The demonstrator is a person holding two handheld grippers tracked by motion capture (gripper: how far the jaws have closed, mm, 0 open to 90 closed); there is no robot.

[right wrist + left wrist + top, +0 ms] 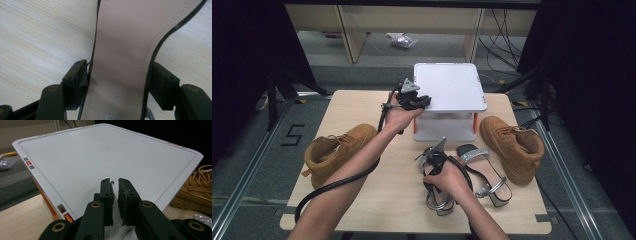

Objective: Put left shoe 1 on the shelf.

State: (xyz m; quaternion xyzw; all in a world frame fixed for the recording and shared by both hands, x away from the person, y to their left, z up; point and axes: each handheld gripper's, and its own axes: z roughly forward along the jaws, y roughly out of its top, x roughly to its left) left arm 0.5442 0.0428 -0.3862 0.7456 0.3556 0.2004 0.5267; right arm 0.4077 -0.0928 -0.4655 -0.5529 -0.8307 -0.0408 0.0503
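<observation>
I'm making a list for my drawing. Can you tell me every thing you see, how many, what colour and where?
boots: two, tan with laces, one at the table's left edge, the other at its right edge
sandals: two, black with silver straps, near the front right; one sits between the right claw's jaws
shelf stand: one, white top with orange legs, at the table's far middle
table: one, light wood
shiny wrapper: one, silvery, on the floor behind the table
left claw: one, black, jaws nearly together over the stand's top, nothing between them
right claw: one, black, jaws against the sandal's two edges
</observation>
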